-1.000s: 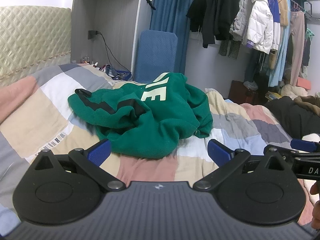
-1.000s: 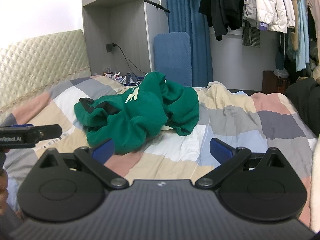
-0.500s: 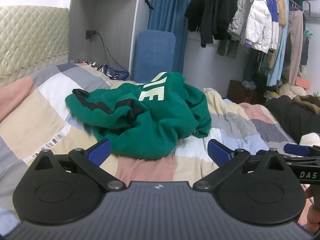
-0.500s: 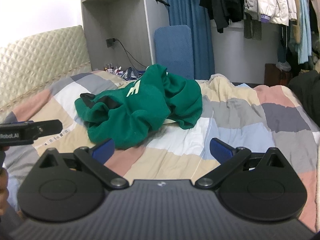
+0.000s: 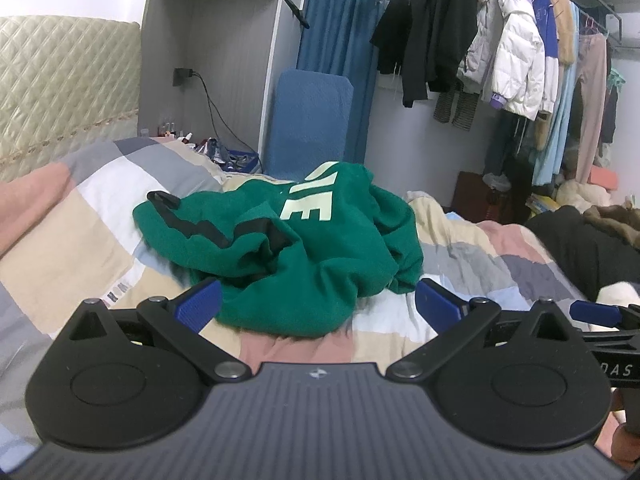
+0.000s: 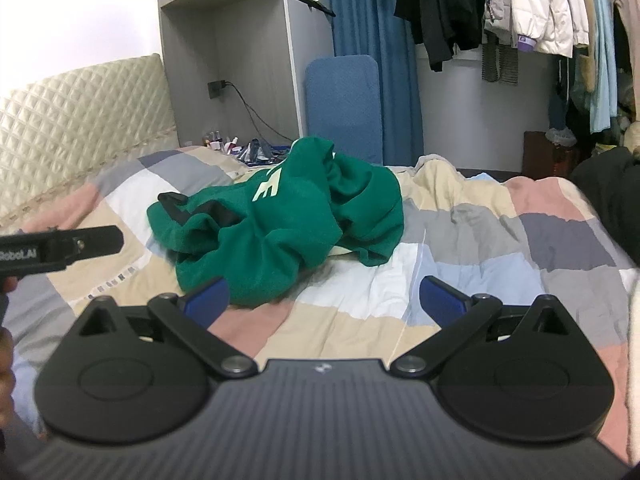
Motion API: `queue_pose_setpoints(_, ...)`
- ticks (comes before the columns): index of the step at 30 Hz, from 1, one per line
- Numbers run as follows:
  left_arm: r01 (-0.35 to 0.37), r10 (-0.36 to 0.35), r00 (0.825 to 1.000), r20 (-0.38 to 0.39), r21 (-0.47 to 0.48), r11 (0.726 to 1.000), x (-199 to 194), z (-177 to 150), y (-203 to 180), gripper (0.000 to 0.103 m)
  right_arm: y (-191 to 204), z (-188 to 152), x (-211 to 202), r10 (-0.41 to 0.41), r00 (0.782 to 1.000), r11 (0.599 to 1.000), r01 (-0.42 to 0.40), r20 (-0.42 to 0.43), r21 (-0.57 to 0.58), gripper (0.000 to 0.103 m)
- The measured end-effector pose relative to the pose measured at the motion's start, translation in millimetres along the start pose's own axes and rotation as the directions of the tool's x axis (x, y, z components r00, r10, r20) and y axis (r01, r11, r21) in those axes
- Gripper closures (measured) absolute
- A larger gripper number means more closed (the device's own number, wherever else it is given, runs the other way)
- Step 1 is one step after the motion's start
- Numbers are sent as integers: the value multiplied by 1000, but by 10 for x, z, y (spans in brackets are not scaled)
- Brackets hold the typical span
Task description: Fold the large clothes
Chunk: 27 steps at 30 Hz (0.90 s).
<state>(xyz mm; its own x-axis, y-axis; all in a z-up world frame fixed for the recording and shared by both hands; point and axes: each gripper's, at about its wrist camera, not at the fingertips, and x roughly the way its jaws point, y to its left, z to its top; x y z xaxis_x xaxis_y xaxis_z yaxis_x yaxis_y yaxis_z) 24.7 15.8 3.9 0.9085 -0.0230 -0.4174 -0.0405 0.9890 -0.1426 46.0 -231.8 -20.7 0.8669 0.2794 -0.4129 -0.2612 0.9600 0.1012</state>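
A green sweatshirt [image 5: 304, 248] with pale letters and black stripes lies crumpled in a heap on the patchwork quilt [image 5: 80, 232]. My left gripper [image 5: 318, 306] is open just short of the heap's near edge, nothing between its blue pads. In the right wrist view the same sweatshirt [image 6: 280, 224] lies ahead and left; my right gripper [image 6: 326, 296] is open over the quilt [image 6: 500, 248], its left pad close to the heap's front fold. The left gripper's body [image 6: 60, 248] shows at that view's left edge, and the right gripper's tip [image 5: 596, 314] at the left wrist view's right edge.
A quilted headboard [image 5: 60, 88] runs along the left. Behind the bed stand a grey cabinet [image 5: 208, 60], a blue padded board [image 5: 308, 120] and a rail of hanging clothes [image 5: 512, 60]. Dark clothing [image 5: 580, 248] is piled on the bed's right side.
Both grippers have eased slightly forward toward the sweatshirt and stay open. The sweatshirt has not moved.
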Motion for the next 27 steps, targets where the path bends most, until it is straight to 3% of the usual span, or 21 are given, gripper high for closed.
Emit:
queue_pose_setpoints(7, -1, 1, 1000, 8, -31, 1000, 87, 318, 52, 0, 42, 295, -49, -7, 1000, 1000, 7, 15, 26, 0)
queue_pose_setpoints(13, -24, 23, 1000, -4, -32, 999, 360, 659, 62, 0, -50, 559, 100, -49, 998, 998, 47, 36, 48, 0)
queue_pose_setpoints(15, -26, 26, 999, -20, -46, 999, 502, 777, 98, 0, -81, 646, 203, -29, 999, 998, 27, 31, 62, 0)
queue_pose_setpoints(21, -42, 33, 997, -75, -133, 990, 1072, 899, 370, 0, -78, 848, 797, 51, 999, 994, -51, -3, 98, 0)
queue_pose_setpoints(24, -69, 48, 992, -115, -184, 980, 1387, 775, 567, 0, -71, 776, 1169, 83, 996, 990, -78, -40, 122, 0)
queue_pose_setpoints(27, -44, 11, 988, -151, -212, 976, 1684, 580, 715, 0, -101, 568, 1581, 93, 992, 984, -78, -84, 162, 0)
